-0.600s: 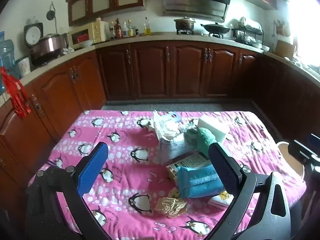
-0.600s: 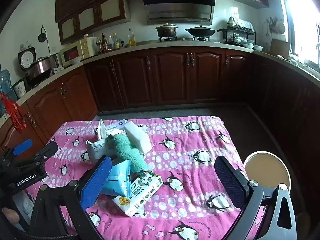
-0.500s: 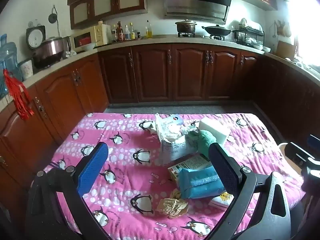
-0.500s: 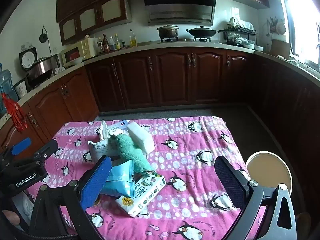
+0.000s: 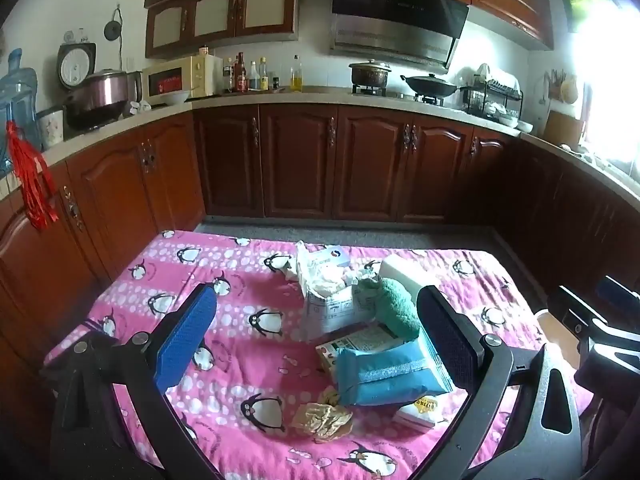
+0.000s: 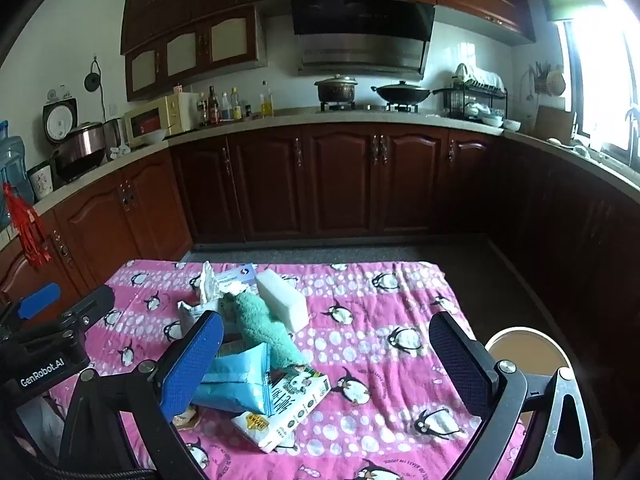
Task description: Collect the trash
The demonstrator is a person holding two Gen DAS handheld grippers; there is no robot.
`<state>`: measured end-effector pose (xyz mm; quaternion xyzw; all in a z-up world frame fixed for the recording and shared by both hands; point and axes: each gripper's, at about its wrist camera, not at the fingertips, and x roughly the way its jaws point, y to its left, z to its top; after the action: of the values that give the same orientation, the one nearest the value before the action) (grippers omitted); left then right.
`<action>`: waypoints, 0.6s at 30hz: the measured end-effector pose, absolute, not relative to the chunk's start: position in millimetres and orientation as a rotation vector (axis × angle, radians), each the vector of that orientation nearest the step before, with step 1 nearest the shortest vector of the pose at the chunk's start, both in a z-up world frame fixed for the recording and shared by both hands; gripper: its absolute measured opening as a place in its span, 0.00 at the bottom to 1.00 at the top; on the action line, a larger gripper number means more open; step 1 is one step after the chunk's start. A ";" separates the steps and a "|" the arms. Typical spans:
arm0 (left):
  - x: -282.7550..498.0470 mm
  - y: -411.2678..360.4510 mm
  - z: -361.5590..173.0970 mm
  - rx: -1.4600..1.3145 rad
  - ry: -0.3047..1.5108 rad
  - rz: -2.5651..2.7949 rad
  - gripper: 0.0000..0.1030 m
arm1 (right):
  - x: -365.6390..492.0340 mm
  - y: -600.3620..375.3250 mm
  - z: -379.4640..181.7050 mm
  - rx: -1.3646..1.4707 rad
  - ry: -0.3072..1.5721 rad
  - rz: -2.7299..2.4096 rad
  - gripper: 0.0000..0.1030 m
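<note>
You hold your left gripper (image 5: 316,344) above the near side of the table, jaws spread wide and nothing between them, the blue pads (image 5: 186,342) clear of everything. Your right gripper (image 6: 326,364) is the same story: wide open, empty, hanging over the pink penguin tablecloth (image 6: 400,312). The trash sits in one loose heap on the cloth, toward the left of the right wrist view. A blue snack bag (image 5: 390,372) lies on top of a printed carton (image 6: 298,404), with a small yellow-labelled packet (image 5: 418,410) poking out beneath it. Just beside the bag, on its near-left corner in the left wrist view, rests a crumpled brown wrapper (image 5: 322,416). Behind the bag a green fuzzy cloth (image 6: 262,330) drapes across the pile, touching a white foam block (image 6: 282,304) on its right. Further back stands an open white paper bag (image 5: 332,308) with crumpled white plastic (image 5: 316,270) stuffed in its mouth. Neither gripper touches any of it. A round stool (image 6: 528,350) stands off the right edge of the table, and dark wooden cabinets (image 6: 340,184) run along the back wall.
</note>
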<state>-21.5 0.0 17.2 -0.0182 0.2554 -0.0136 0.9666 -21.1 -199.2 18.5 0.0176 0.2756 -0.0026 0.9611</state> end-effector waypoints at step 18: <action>-23.2 -2.4 17.1 -0.064 0.452 -0.066 0.97 | -20.6 -205.1 19.8 0.055 0.481 -0.009 0.99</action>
<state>-23.2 -2.4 17.1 -0.0316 0.2241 -0.0328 0.9735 -20.6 -205.1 19.8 0.0271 0.2380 -0.0045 0.9709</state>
